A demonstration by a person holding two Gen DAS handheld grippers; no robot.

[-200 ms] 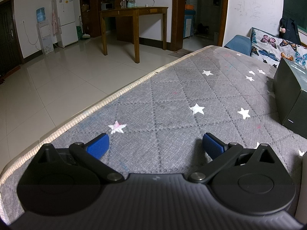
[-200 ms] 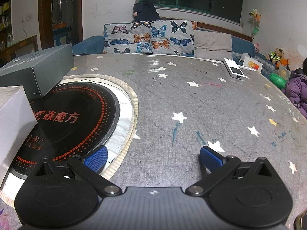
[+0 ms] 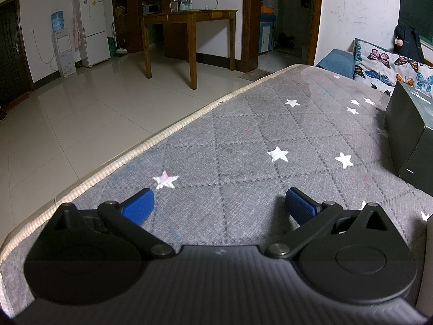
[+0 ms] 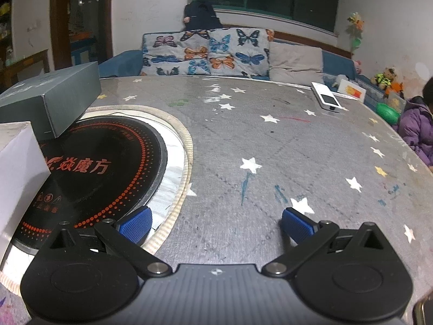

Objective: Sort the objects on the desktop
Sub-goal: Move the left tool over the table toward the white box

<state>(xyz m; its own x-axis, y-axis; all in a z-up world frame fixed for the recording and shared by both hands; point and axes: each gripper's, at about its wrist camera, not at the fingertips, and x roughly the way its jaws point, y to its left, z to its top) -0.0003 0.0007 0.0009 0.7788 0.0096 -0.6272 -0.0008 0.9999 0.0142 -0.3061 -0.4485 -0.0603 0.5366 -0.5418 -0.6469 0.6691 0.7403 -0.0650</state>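
L wrist view, left to right: tiled floor [image 3: 81, 113] w/ fridge [image 3: 92, 28] and water dispenser [image 3: 62, 51] at far wall; wooden side table [image 3: 189, 24] behind. Table [image 3: 243, 135] w/ grey star-print cover fills centre and right; its cream edge runs diagonally. Left gripper [image 3: 217, 203] sits low over the cover, blue pads spread wide, nothing between them. Dark green box [image 3: 408, 138] stands on the cover at right, well apart from the gripper. Butterfly-print cushion [image 3: 384, 65] beyond it.

R wrist view, left to right: white box [image 4: 19, 173] at left edge, its corner overlapping the black hotplate [image 4: 102, 162]. Dark green box [image 4: 54, 97] lies behind it, one end also over the hotplate rim. Hotplate is round, set into the table [image 4: 270, 140], red dot ring and red characters on top, silver ring and cream trim around it. Right gripper [image 4: 216, 223] hovers at the near side of the hotplate; L pad over the hotplate rim, R pad over bare cover. Pads spread wide, holding nothing. Further right, near far edge: white handheld device [image 4: 326, 98] lying flat; a white card [image 4: 351, 90] just beside it. Sofa [image 4: 297, 62] w/ cushions behind table. Soft toy [image 4: 385, 79] and green object [image 4: 387, 111] at far right. Person in purple jacket [image 4: 418, 130] at the R edge, beside the table.
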